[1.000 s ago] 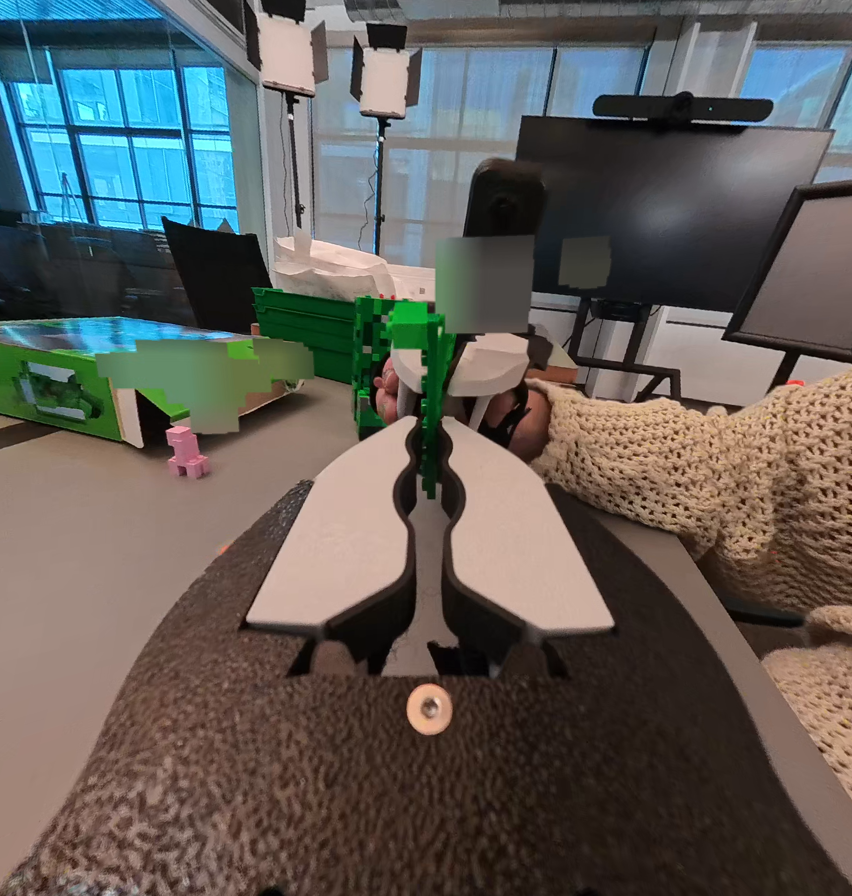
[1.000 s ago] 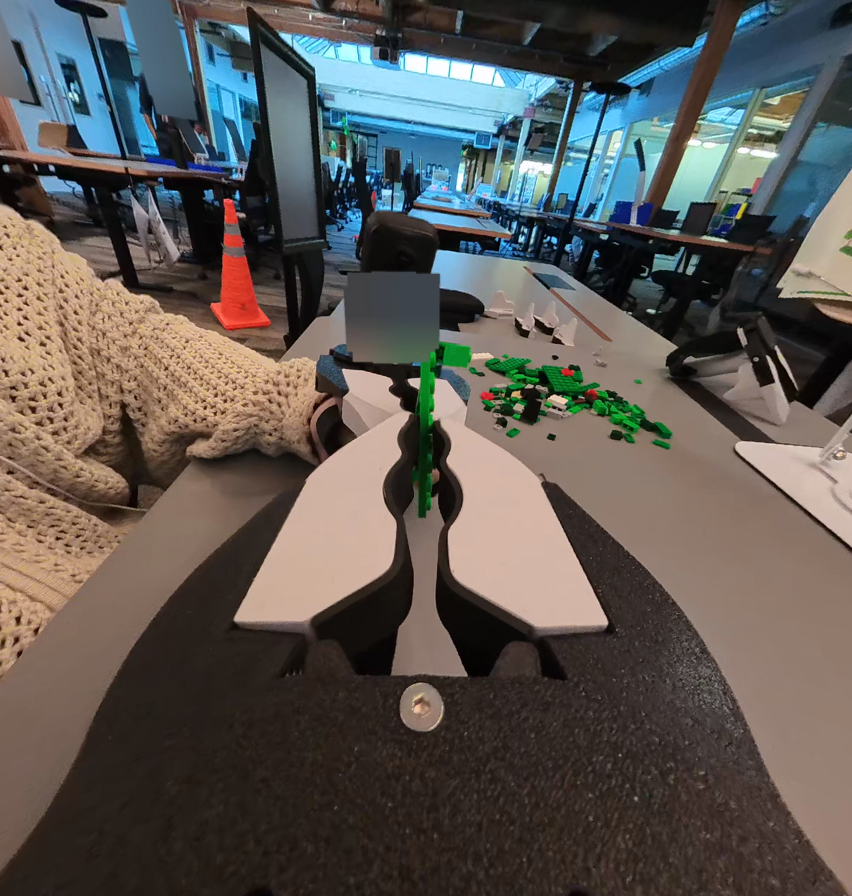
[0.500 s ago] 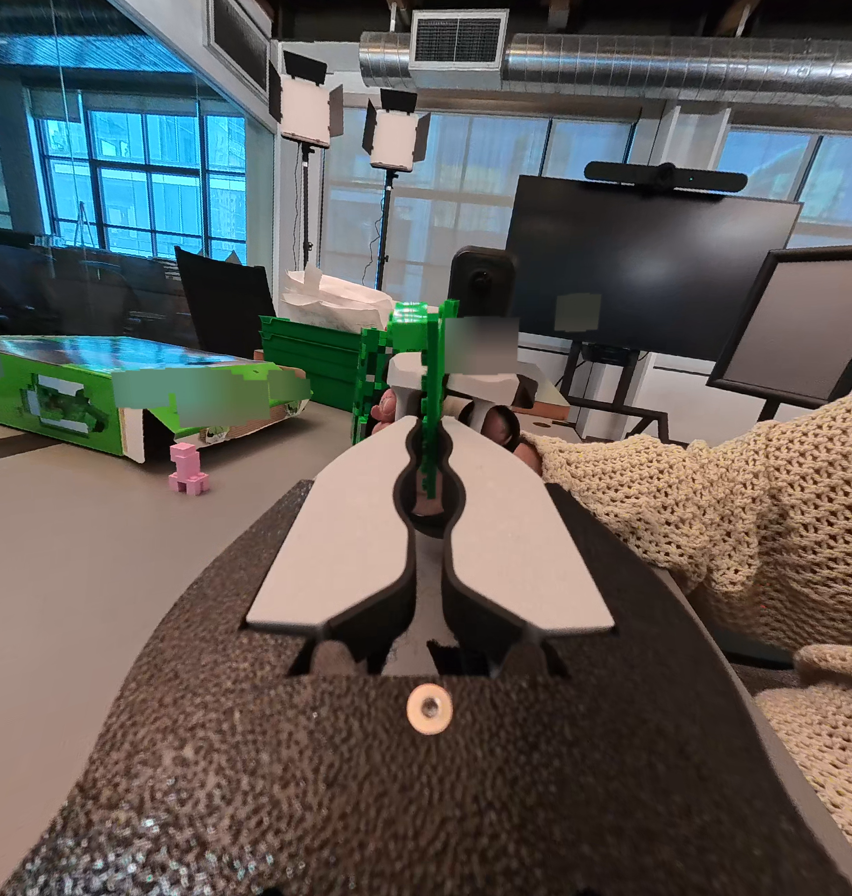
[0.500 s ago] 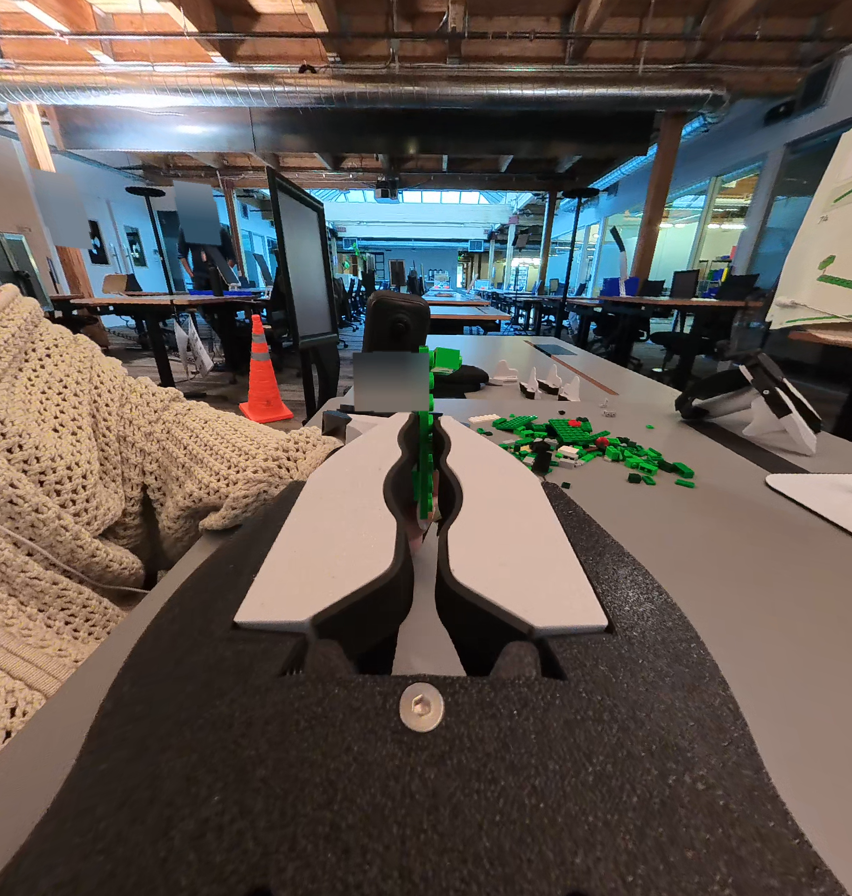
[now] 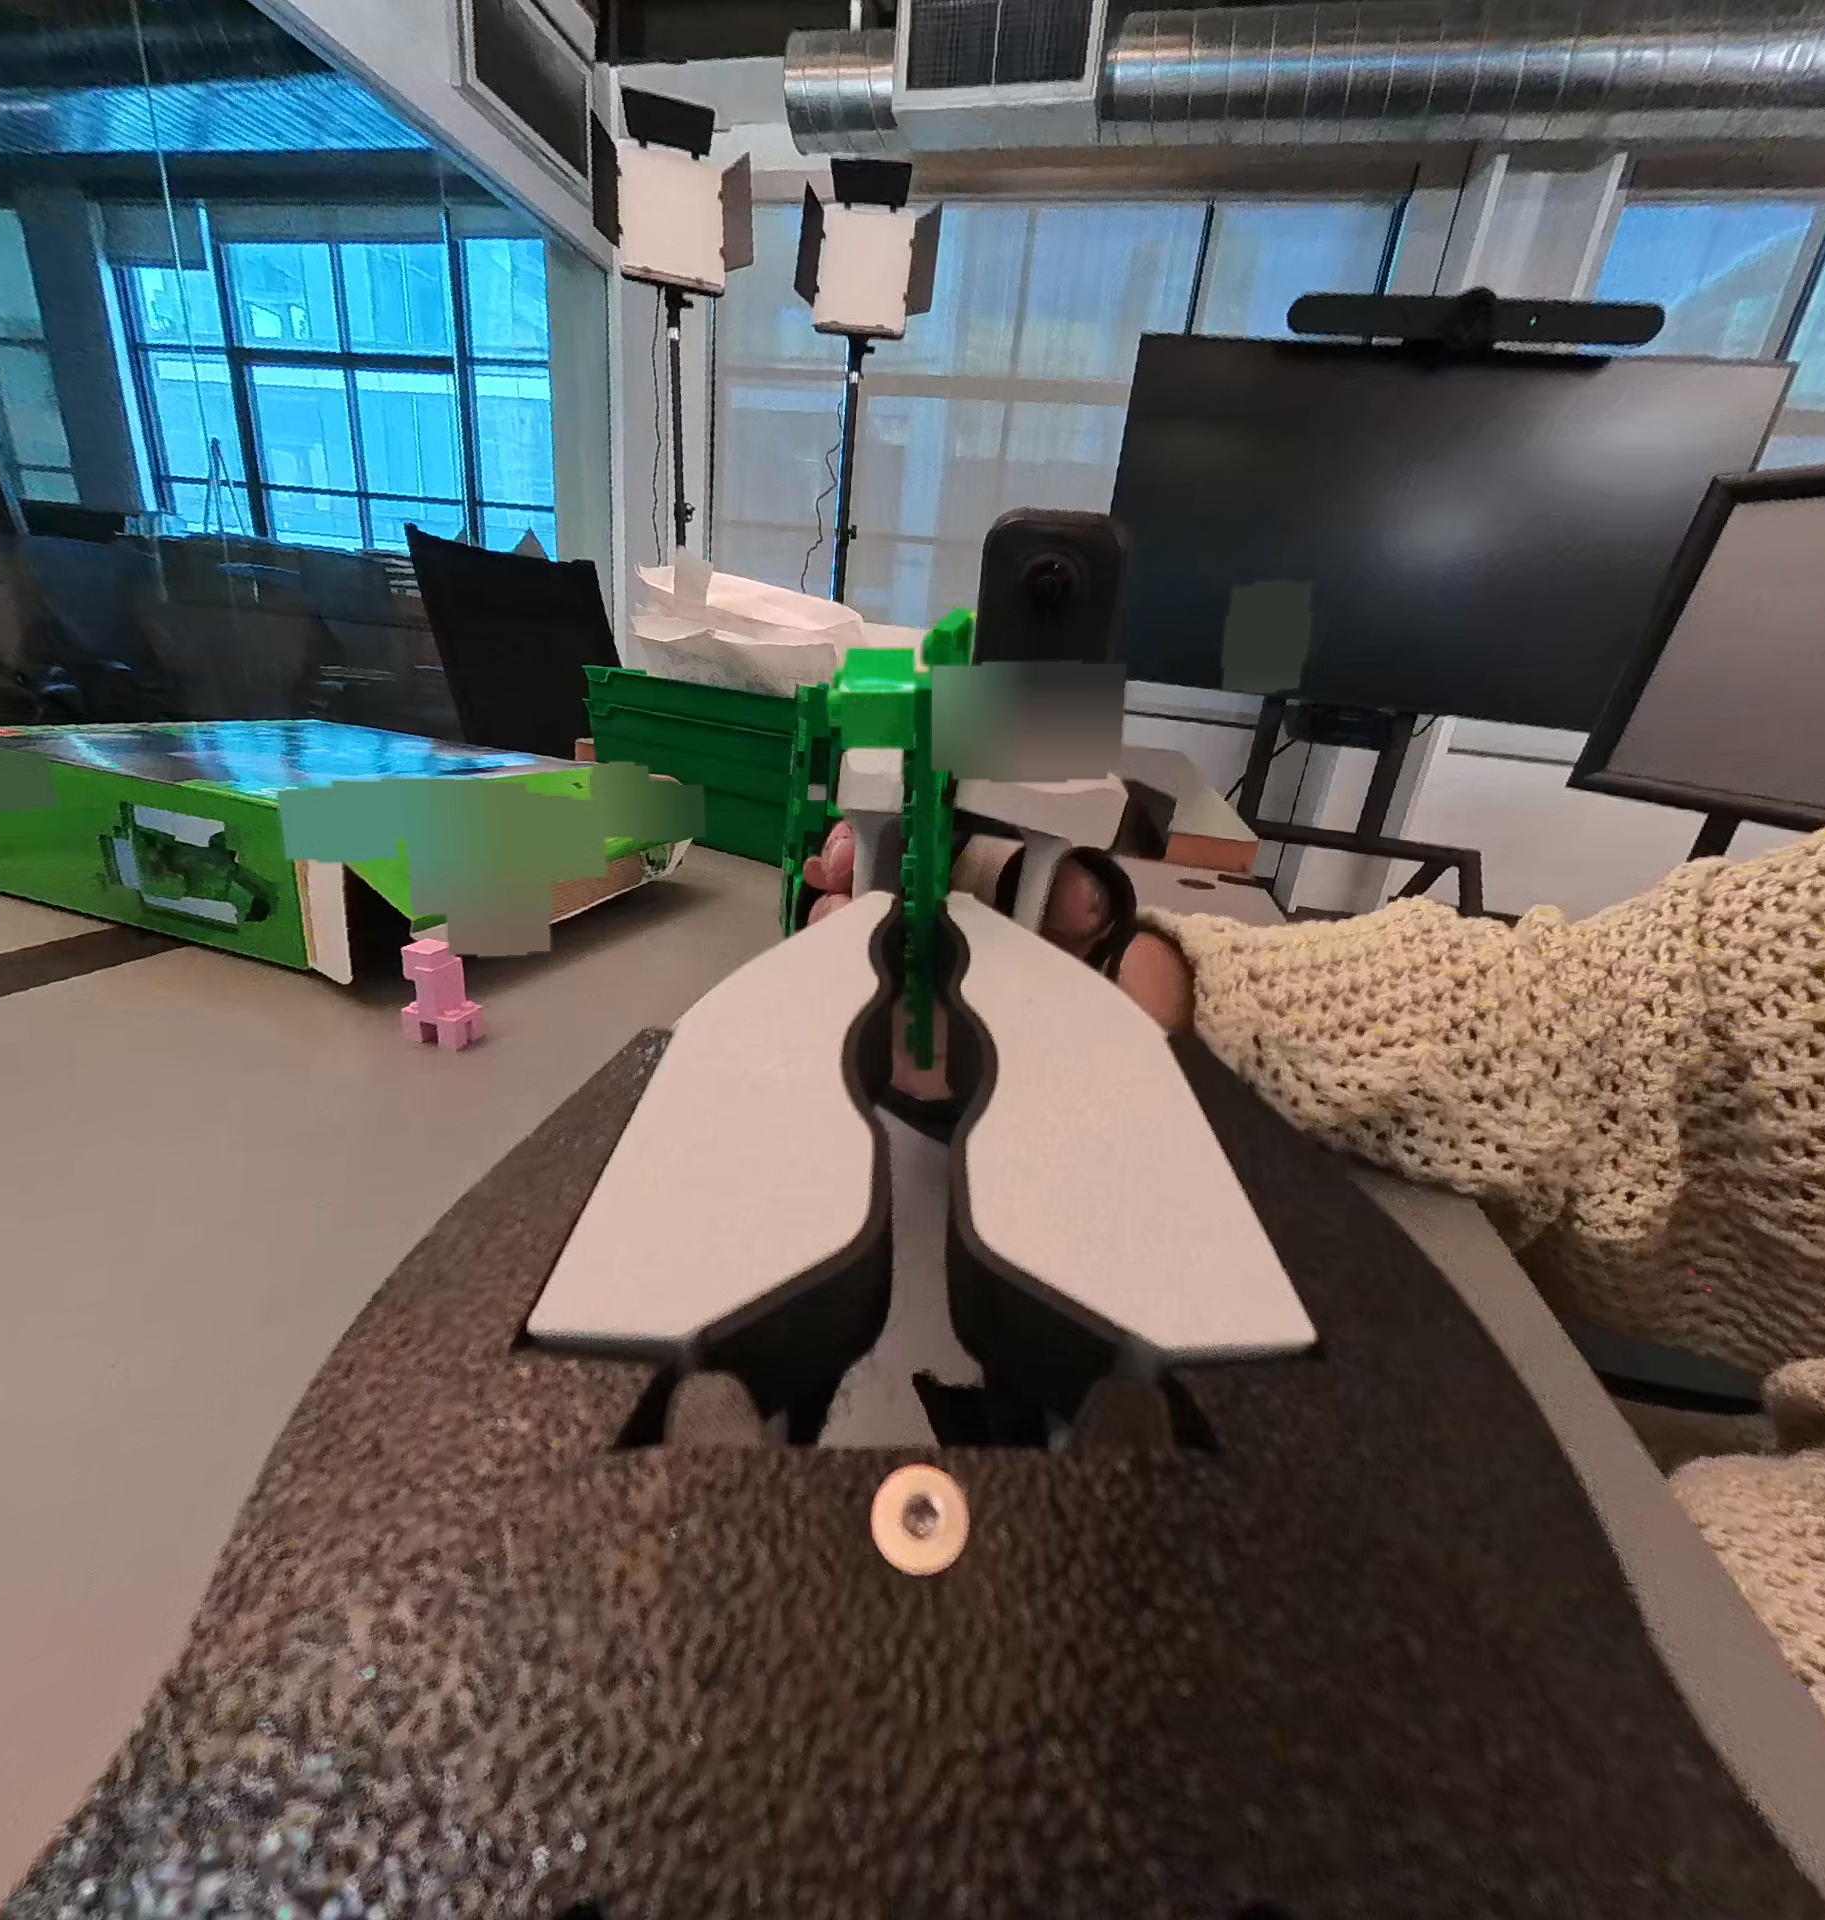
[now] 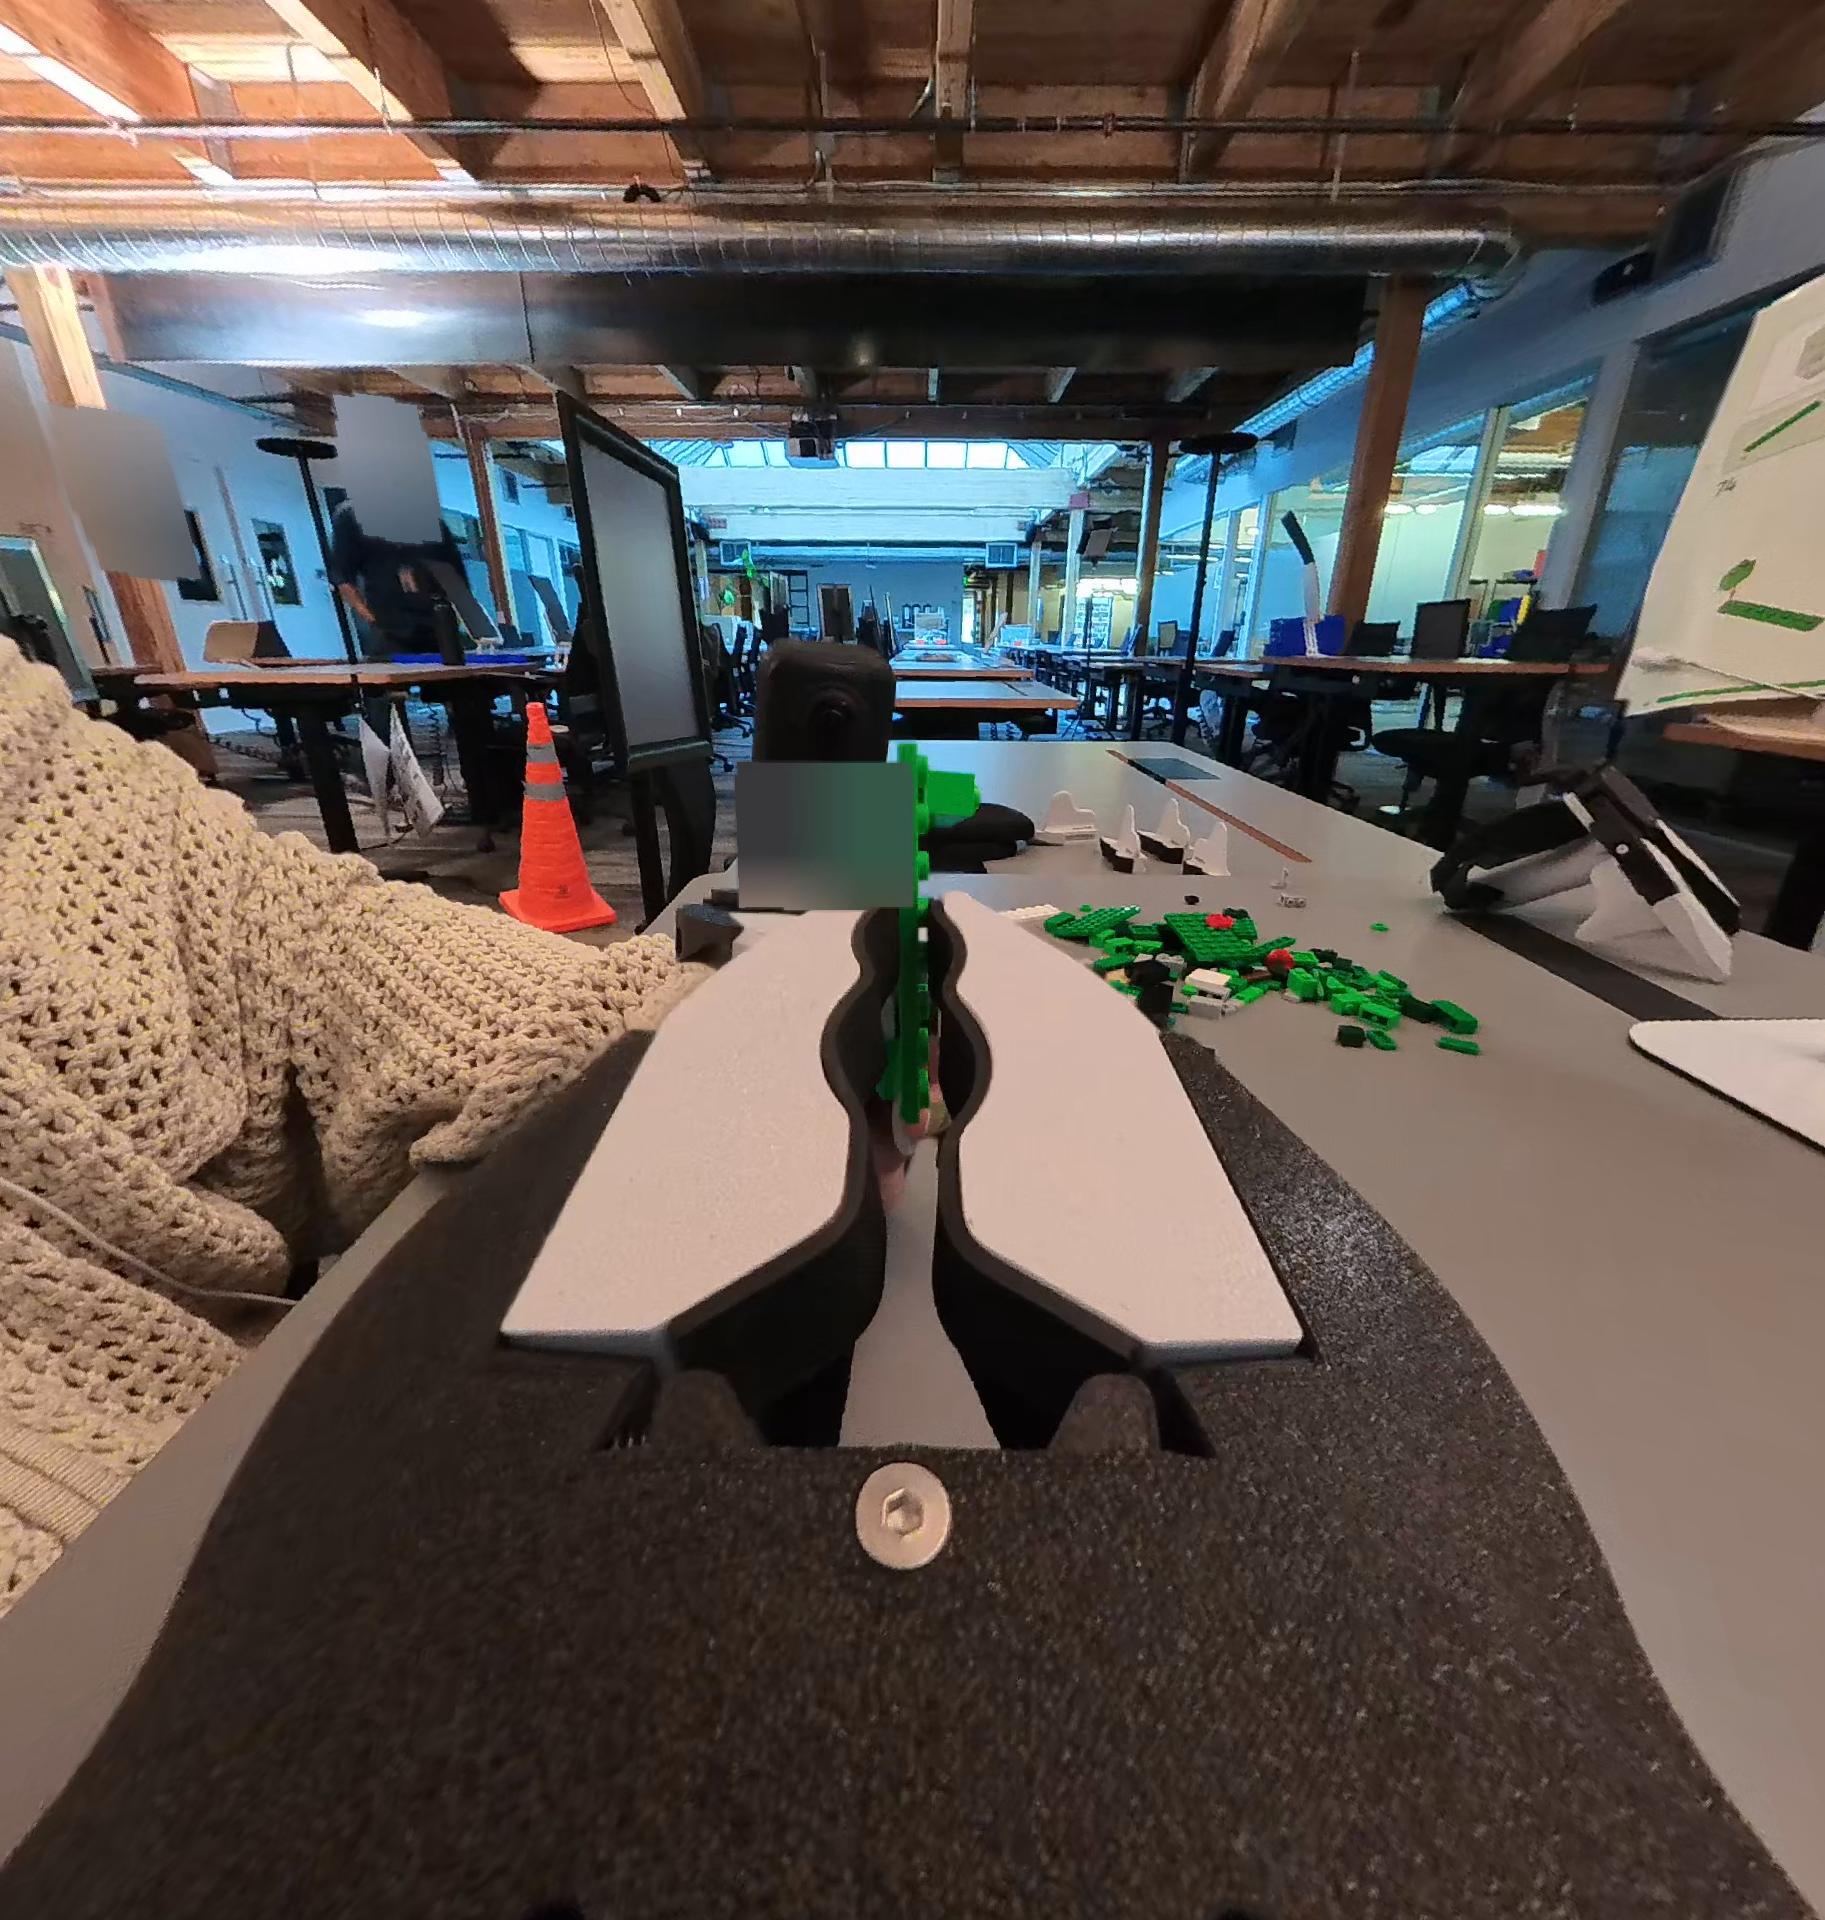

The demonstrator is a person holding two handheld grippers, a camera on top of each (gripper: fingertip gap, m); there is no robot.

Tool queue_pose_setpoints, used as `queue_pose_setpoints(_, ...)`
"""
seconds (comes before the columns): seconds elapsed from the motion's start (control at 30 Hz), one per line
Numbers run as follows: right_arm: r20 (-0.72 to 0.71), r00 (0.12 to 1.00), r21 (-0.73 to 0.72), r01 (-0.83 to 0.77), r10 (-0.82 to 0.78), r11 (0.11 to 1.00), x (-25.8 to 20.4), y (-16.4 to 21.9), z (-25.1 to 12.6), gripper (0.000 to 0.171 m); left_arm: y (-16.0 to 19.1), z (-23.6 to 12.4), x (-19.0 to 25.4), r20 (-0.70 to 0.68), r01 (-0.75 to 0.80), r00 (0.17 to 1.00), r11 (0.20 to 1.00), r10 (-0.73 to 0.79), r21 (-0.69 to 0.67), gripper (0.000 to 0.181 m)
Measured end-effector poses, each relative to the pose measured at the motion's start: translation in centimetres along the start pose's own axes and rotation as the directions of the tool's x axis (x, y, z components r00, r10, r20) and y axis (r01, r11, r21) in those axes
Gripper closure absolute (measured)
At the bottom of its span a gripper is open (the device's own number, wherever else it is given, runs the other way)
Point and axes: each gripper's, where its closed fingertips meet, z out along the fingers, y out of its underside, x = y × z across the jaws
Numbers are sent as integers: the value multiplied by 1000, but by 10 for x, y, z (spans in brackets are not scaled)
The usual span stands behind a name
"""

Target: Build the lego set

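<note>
Green lego plate (image 5: 923, 883) upright, apparently pinched by left gripper (image 5: 920, 935), right gripper (image 6: 913, 935) too

An orange traffic cone (image 6: 553, 847) stands on the floor left of the worktop (image 6: 1510, 1195). Two studio lights (image 5: 866, 260) on stands rise beside a large dark screen (image 5: 1427, 530) and a black chair (image 5: 513, 634).

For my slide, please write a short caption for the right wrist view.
Right gripper shut on an upright green lego plate, with loose lego pieces on the grey table.
</note>
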Motion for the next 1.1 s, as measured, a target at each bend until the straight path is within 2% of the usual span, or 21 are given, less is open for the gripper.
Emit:
queue_pose_setpoints(0.03, 7, 1000, -6, 2, -2, 1000, -1, 1, 0, 167, 2, 0, 1, -2, -9, 1000, 1000, 9, -13, 177)
queue_pose_setpoints(0.2, 23, 1000, -3, 1, -1, 1000, -3, 1, 0, 167, 2, 1, 3, -5, -20, 1000, 1000, 20, -17, 177)
queue_pose_setpoints(0.4, 25, 999, 3, -32, 32, 999, -2, -2, -1, 157, 6, 3, 6, -31, -11, 999, 999, 10, -47, 178)
queue_pose_setpoints(0.5, 74, 997, 10, -38, 37, 999, -10, -10, -2, 132, 11, 6, 12, -60, -45, 997, 996, 40, -81, 178)
queue_pose_setpoints(0.53, 92, 995, -9, -31, 32, 999, -13, -9, -3, 129, 13, 6, 14, -67, -51, 997, 995, 46, -88, 178)
queue_pose_setpoints(0.63, 96, 995, -42, 30, -26, 999, -17, -8, -4, 142, 15, 7, 17, -85, -69, 995, 992, 60, -104, 178)
queue_pose_setpoints(0.87, 138, 988, -124, 80, -63, 989, -27, -3, -7, 151, 23, 10, 28, -144, -120, 985, 982, 99, -148, 177)
queue_pose_setpoints(1.1, 141, 987, -179, 106, -81, 978, -30, 0, -9, 147, 26, 10, 33, -169, -127, 981, 978, 99, -167, 177)
